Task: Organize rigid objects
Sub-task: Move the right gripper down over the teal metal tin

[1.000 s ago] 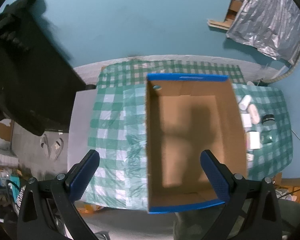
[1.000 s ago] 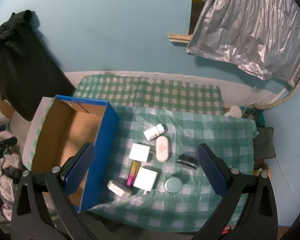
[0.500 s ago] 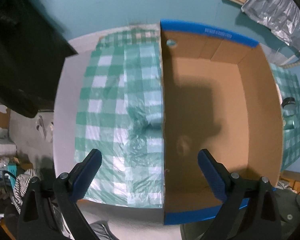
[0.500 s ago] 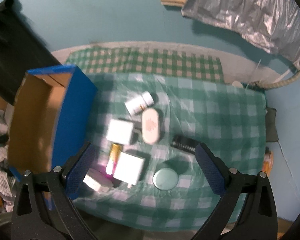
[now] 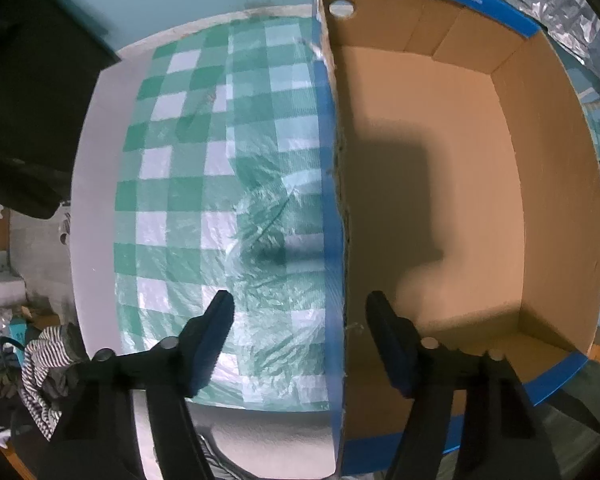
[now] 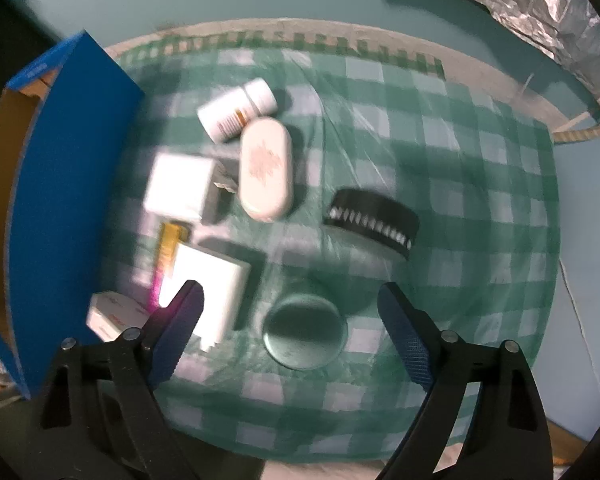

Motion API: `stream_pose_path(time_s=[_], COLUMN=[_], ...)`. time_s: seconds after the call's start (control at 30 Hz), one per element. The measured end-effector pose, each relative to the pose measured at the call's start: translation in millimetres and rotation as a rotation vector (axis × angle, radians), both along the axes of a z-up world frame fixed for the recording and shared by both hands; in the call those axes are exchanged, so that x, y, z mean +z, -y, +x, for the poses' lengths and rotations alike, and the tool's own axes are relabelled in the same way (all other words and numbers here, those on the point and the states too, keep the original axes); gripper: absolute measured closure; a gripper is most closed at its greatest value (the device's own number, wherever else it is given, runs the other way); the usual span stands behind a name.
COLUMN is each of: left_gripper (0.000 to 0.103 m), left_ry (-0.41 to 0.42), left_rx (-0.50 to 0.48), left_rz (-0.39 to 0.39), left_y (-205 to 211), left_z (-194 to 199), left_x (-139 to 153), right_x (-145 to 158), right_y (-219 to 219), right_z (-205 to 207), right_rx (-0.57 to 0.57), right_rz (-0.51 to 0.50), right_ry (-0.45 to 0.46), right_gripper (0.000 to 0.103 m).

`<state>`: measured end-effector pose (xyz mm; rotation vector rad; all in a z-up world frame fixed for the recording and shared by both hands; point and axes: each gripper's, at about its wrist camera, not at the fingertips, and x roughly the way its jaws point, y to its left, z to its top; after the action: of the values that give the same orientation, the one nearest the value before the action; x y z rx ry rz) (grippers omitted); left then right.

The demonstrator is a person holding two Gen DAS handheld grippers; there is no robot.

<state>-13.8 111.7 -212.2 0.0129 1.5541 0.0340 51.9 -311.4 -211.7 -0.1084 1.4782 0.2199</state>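
Left claw (image 5: 298,312), closing astride the box wall (image 5: 334,240), should seat both pads squarely; right claw (image 6: 290,300), spread but narrowing, centres over the round tin (image 6: 304,332).

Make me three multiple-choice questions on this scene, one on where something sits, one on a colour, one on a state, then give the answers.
1. Where is the round teal lid relative to the right gripper?
A. Between and below its fingers
B. Inside the cardboard box
C. On top of the pill bottle

2. What colour is the outside of the cardboard box?
A. Red
B. Blue
C. Yellow

3. What is inside the box?
A. Several bottles
B. One white carton
C. Nothing visible

Answers:
1 A, the lid lies on the checked cloth in the gap between the closing fingers, untouched.
2 B, its wall and rim are blue in both views.
3 C, the left wrist view shows only bare brown floor and a shadow, while the left gripper straddles the wall.
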Motion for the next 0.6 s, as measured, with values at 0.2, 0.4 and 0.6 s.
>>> stream_pose_path(time_s=[0.2,0.4,0.6], left_gripper=[0.055,0.075,0.08], left_ry=[-0.023,-0.041,-0.053], left_rx=[0.01,0.017,0.005], left_rz=[-0.018,-0.031,-0.037], left_y=[-1.0,1.7,10.3], left_z=[-3.2,-4.7,-8.4], left_x=[-3.5,-8.6,-7.6], right_x=[-14.2,-19.0,-26.7], right_y=[6.3,5.4,6.0], right_z=[-6.2,-7.9,-13.2], right_rx=[-0.013,-0.008,-0.009], right_rz=[-0.012,-0.002,0.01], right_ry=[-0.024,-0.025,-0.022], right_gripper=[0.025,0.04,0.059])
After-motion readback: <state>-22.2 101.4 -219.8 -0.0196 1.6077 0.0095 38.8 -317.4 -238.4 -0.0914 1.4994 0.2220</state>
